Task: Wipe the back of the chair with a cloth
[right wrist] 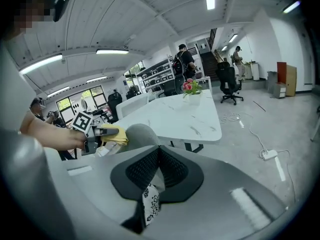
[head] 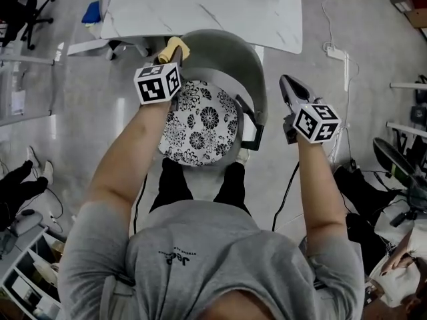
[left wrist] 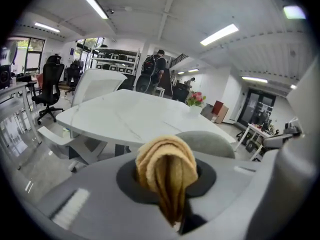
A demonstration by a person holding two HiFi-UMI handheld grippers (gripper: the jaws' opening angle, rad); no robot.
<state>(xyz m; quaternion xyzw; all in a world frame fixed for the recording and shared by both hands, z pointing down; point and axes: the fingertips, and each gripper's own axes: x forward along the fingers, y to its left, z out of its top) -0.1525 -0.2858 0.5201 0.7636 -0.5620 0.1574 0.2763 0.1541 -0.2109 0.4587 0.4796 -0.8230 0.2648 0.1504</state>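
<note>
Over on the left, the left tongs [head: 177,55] are clamped tight on a bunched-up mustard-yellow cloth [left wrist: 167,169], which pokes out past the tips in a folded wad. From the head view that cloth sits right at the top left rim of the grey curved chair back [head: 235,57]. It looks like it's touching the rim, but I can't swear to it.

Just behind the chair is a white marble-look desk [head: 200,5] with a small pot of pink flowers [right wrist: 190,87] on it. Moving across, the round seat cushion with a black-and-white floral print [head: 200,122] fills the middle of the chair.

Further right, the right tongs [head: 287,82] hang off the chair's right side, near it but not touching. Their jaws are pinched together with nothing in them. Way over on the floor lies a white power strip [head: 337,52] with its cable trailing off.
</note>
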